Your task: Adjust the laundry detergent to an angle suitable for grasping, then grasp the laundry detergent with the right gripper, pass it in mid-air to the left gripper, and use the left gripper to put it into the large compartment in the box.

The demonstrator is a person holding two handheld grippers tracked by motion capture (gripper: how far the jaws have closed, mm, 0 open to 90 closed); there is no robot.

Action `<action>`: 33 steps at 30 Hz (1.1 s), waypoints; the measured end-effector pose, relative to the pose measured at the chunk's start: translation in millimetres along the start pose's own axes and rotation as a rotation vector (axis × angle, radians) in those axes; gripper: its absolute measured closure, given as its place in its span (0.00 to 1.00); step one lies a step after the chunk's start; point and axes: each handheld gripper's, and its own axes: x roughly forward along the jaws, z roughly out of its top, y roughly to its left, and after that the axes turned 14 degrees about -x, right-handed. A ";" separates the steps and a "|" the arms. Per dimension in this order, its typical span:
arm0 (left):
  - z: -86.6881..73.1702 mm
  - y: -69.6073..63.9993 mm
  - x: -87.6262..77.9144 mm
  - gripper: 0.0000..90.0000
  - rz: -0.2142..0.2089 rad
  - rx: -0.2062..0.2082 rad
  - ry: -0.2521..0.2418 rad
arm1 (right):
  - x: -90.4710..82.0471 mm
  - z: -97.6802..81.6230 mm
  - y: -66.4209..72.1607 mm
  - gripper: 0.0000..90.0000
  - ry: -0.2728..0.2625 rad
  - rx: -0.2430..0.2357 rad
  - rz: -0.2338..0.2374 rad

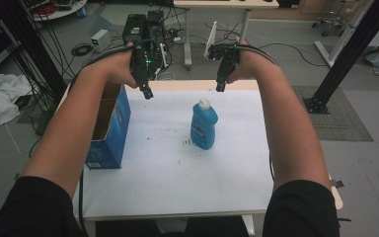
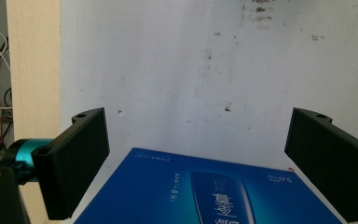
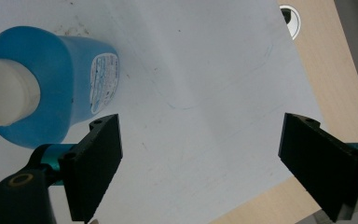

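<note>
Blue plastic bottle (image 1: 204, 126) with a white cap stands upright near the middle of the white-covered table (image 1: 177, 182), its long axis vertical and the cap pointing straight up. In the high view its labelled broad face is turned toward the person's side of the table. A scatter of small dark specks lies on the white cover just left of its base. In the right gripper view the bottle (image 3: 70, 79) is seen from above, cap nearest the camera, and it sits off to the left of the jaws, not between them.

A blue cardboard box (image 1: 109, 129) with its top open stands at the left edge of the table, well apart from the bottle. In the left gripper view its blue printed side (image 2: 205, 191) lies below and between the jaws, without touching them.

Left claw (image 1: 147, 93) hangs above the far left part of the table, just beside the far end of the box, its jaws spread wide and holding nothing. Right claw (image 1: 220, 87) hangs over the far edge of the table, beyond the bottle and apart from it, jaws likewise spread wide and empty. Both forearms reach in from the near side, one on each flank of the bottle.
</note>
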 end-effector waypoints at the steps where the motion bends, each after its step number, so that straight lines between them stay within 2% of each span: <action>1: 0.0 -0.9 -0.4 0.07 0.000 -0.001 -0.002 | -0.5 -1.0 0.1 0.14 -0.002 0.001 -0.003; 11: -2.2 -3.0 -2.6 0.07 -0.008 -0.017 -0.002 | 0.0 -5.0 0.2 0.14 -0.007 -0.009 0.000; 18: -2.9 -3.2 -4.3 0.07 0.004 -0.021 -0.016 | 0.2 -4.3 4.7 0.14 0.000 0.002 -0.007; 21: -3.2 -4.8 -3.4 0.07 0.006 -0.018 0.000 | -2.5 -5.7 4.8 0.14 -0.007 0.006 -0.013; 25: -1.8 -6.1 -3.7 0.07 0.000 -0.012 -0.006 | -4.1 -7.6 4.0 0.14 -0.012 0.008 -0.010; 33: 0.6 -5.1 1.7 0.07 0.007 -0.016 0.013 | 1.5 -9.3 1.6 0.14 -0.006 0.014 -0.004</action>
